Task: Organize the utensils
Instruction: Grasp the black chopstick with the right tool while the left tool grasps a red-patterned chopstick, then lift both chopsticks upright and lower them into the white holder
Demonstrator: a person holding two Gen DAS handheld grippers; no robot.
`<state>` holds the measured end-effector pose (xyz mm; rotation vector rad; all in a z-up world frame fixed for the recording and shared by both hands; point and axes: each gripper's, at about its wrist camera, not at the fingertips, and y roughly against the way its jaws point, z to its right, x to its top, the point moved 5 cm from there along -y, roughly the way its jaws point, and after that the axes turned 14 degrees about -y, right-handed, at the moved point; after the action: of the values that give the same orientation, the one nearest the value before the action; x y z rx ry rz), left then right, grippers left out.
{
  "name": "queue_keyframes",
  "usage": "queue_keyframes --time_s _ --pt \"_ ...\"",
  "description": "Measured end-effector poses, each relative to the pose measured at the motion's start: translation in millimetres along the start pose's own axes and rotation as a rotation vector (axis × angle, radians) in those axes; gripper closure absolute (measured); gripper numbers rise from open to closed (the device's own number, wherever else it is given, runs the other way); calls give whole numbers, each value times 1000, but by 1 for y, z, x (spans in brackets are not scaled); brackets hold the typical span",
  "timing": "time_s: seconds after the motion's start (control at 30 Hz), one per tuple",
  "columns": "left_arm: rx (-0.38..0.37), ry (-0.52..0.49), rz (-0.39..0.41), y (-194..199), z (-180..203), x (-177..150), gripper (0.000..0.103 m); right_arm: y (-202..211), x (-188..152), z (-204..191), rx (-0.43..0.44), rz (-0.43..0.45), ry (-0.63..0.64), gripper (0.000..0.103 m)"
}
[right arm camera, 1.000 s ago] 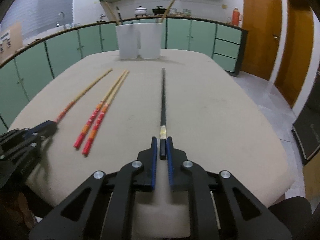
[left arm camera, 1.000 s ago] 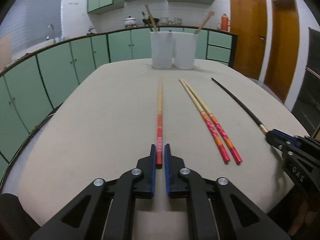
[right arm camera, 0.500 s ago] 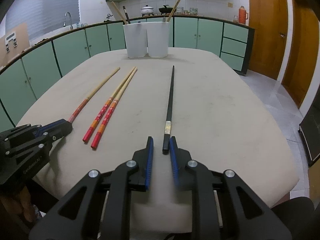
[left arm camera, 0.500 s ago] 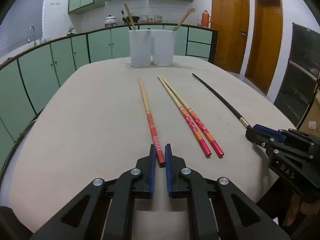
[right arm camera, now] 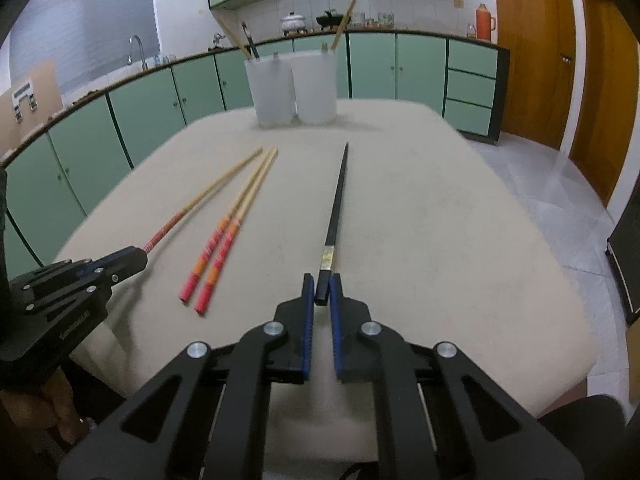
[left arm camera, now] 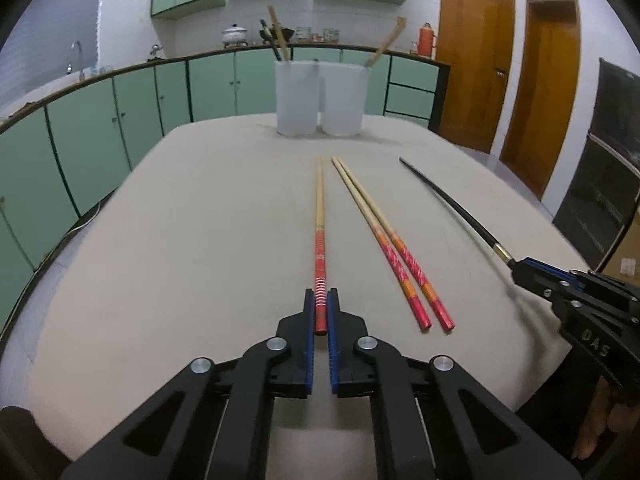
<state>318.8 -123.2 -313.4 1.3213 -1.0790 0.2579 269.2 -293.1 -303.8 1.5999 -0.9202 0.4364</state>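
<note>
Item, paired pickup: my left gripper (left arm camera: 321, 310) clenched on the red-ended bamboo chopstick (left arm camera: 319, 216), right gripper (right arm camera: 321, 291) closing on the black chopstick (right arm camera: 335, 204), both flat on the table (left arm camera: 180, 240); I'd lift level toward the white holders (left arm camera: 320, 98).

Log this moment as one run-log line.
left hand-held gripper: shut on red-handled chopstick | right hand-held gripper: closing on black chopstick

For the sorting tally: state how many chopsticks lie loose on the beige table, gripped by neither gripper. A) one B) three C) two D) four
C: only the pair of wooden chopsticks with red-and-orange ends lies free; the left gripper pinches a red-ended one, the closing right gripper the black one.
</note>
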Motion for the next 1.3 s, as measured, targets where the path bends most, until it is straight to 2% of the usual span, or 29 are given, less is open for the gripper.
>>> queue_keyframes --time_s 0.17,0.4,0.57,0.9,1.13,1.3 --pt "-14 69 -5 32 -15 17 97 41 25 -6 23 12 -5 96" --pt "-14 30 29 74 -18 44 97 92 67 -19 47 64 60 97" --pt "-6 15 75 95 -27 71 97 107 98 -33 83 92 117 97" --pt "-27 7 80 99 -47 123 97 84 139 -48 98 44 176 97" --pt "-47 -15 69 89 -48 142 97 60 157 -53 99 -14 184 97" --pt "-54 -31 63 83 -48 154 97 52 171 -59 102 -23 200 97"
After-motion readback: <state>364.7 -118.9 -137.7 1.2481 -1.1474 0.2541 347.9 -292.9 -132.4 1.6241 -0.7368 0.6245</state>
